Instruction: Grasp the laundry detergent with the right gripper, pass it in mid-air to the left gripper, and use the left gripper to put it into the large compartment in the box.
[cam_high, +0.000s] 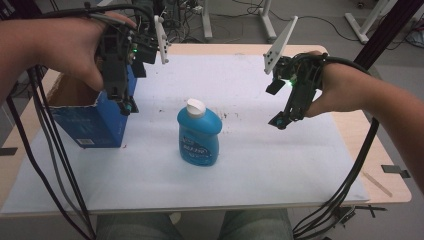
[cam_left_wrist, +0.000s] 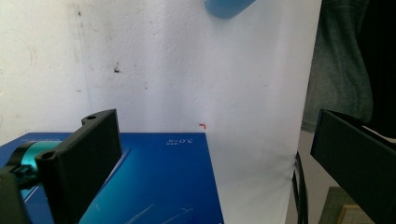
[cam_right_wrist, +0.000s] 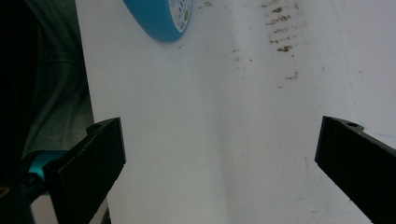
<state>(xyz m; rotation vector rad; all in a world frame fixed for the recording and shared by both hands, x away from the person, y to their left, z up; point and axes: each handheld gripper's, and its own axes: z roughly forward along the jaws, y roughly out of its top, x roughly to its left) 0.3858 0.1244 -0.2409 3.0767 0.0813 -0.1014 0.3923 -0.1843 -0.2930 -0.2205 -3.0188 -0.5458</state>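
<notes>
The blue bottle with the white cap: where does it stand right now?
In the high view the blue bottle stands upright mid-table on the white sheet, right of the blue box, between both grippers.

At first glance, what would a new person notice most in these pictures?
The blue bottle with its white cap stands upright in the middle of the white sheet, touched by nothing. To its left an open blue box sits at the sheet's edge, with the left gripper above its near corner. The right gripper hovers open to the bottle's right.
</notes>
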